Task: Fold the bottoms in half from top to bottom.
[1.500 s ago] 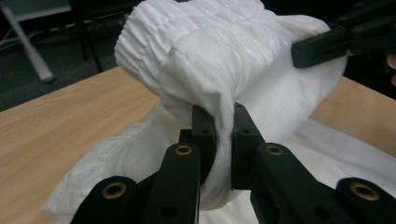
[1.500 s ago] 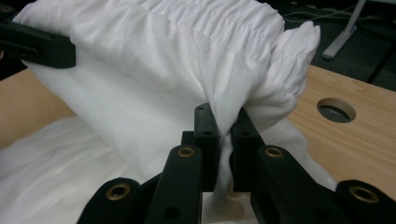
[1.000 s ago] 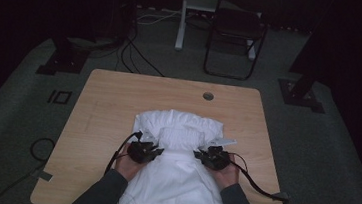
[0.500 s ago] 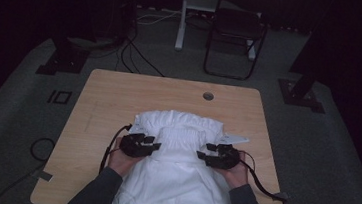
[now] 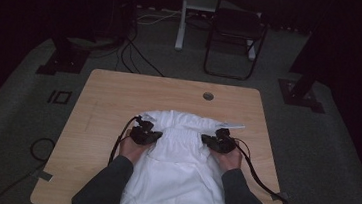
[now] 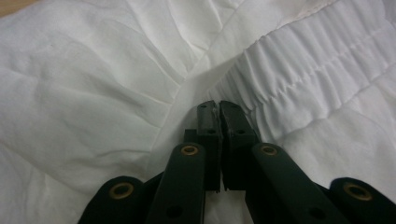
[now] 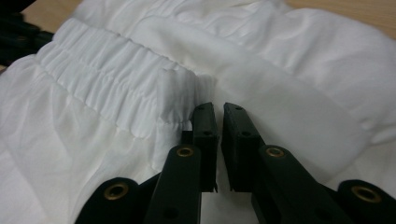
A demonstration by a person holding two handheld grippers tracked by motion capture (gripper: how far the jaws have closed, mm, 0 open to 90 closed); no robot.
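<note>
White garment lies spread on the wooden bench, in the lower middle of the high view. Its gathered elastic waistband sits at the far end and the rest runs down to the bottom edge of the frame, between the person's two dark sleeves.

Left gripper: at the left end of the waistband, resting on the cloth. In the left gripper view its fingers are clenched together. A raised crease of the garment runs straight into the tips, and a thin pale line of cloth shows pinched between the pads. The waistband crosses the upper right of that frame. These fingers have just been closing.

Right gripper: at the right end of the waistband, also on the cloth. In the right gripper view its fingers stand all but together, with a narrow slit left between them. The folded end of the waistband sits just beside the tip of the left-hand finger. Whether any cloth is caught in the slit I cannot tell. These fingers have also just been closing.

Black cables trail from both grippers across the bench. A round hole sits in the bench beyond the garment.
</note>
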